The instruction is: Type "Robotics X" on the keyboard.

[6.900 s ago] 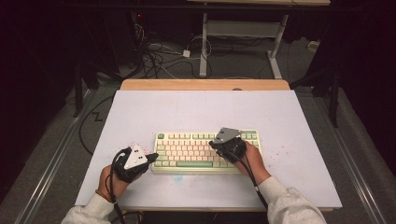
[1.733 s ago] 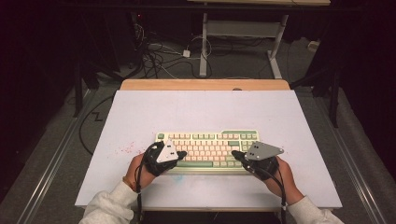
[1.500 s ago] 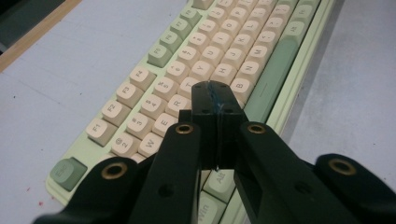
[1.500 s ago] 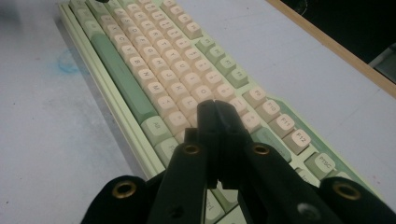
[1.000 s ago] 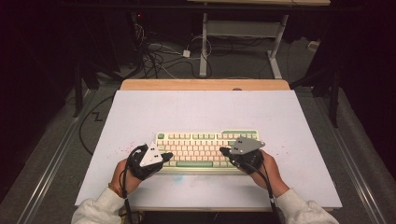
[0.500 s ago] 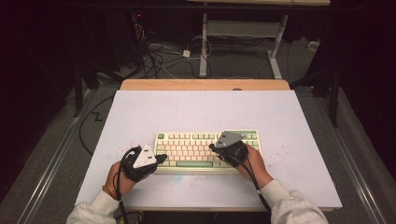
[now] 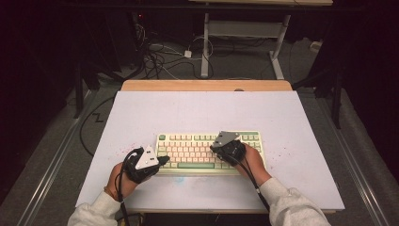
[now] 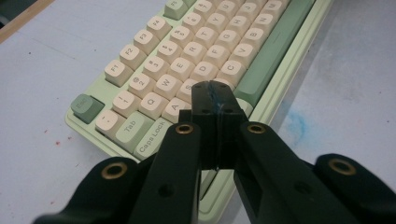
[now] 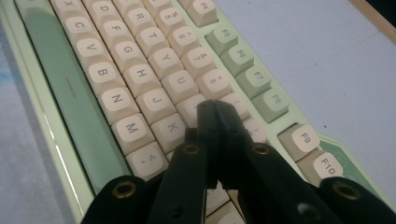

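A pale green keyboard [image 7: 197, 151] with cream keys lies on the near half of the white table [image 7: 207, 113]. My left gripper [image 7: 163, 160] is at the keyboard's left front corner. In the left gripper view its jaws [image 8: 215, 91] are pressed together with nothing between them, the tip hovering over the keys near A and the green space bar [image 8: 273, 51]. My right gripper [image 7: 214, 147] is over the keyboard's right half. In the right gripper view it [image 9: 215, 105] is shut and empty, tip above the keys beside K [image 9: 172, 129]. I cannot tell whether either tip touches a key.
The table's wooden far edge [image 7: 207, 85] borders a dark floor with cables and desk legs [image 7: 204, 47]. Faint red and blue stains [image 7: 179, 179] mark the table in front of the keyboard. Bare table surface lies beyond and on both sides of the keyboard.
Over the last second the right gripper moved left and inward from the keyboard's right end onto its keys. The left gripper drew back slightly to the left. Both stayed shut.
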The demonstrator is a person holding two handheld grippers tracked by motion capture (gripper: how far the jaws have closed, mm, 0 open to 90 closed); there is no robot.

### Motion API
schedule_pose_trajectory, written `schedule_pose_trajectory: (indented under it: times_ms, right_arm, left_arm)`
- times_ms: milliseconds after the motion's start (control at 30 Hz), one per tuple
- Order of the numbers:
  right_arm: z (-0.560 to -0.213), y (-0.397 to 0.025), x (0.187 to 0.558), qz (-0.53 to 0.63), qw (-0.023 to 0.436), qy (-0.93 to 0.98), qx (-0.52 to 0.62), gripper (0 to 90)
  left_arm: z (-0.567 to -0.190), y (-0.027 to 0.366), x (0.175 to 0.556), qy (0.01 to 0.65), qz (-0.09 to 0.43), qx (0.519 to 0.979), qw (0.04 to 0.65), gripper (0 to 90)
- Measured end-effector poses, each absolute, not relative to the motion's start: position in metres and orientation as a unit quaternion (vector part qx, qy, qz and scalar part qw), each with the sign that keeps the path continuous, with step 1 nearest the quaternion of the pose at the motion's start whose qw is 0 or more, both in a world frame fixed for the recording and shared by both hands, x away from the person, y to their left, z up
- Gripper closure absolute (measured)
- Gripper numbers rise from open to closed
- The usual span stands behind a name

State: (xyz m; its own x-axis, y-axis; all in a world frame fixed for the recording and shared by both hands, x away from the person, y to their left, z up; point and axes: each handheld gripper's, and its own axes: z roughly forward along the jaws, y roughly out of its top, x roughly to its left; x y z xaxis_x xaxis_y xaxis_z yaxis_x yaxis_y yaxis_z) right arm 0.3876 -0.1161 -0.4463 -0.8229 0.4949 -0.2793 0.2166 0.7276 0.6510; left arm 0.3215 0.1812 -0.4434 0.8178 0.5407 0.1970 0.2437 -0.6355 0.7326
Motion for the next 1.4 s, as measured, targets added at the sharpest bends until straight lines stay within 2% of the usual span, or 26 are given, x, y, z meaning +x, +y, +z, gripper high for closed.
schedule_pose_trajectory:
  times_ms: [600,1400]
  right_arm:
    - [-0.438,-0.115,0.385,0.32,0.219,0.9,0.197,90.0]
    - [-0.417,-0.149,0.352,0.389,0.243,0.864,0.208,90.0]
  left_arm:
    - [-0.444,0.183,0.322,0.228,0.2,0.88,0.365,87.8]
    - [-0.442,0.176,0.321,0.227,0.208,0.877,0.369,87.7]
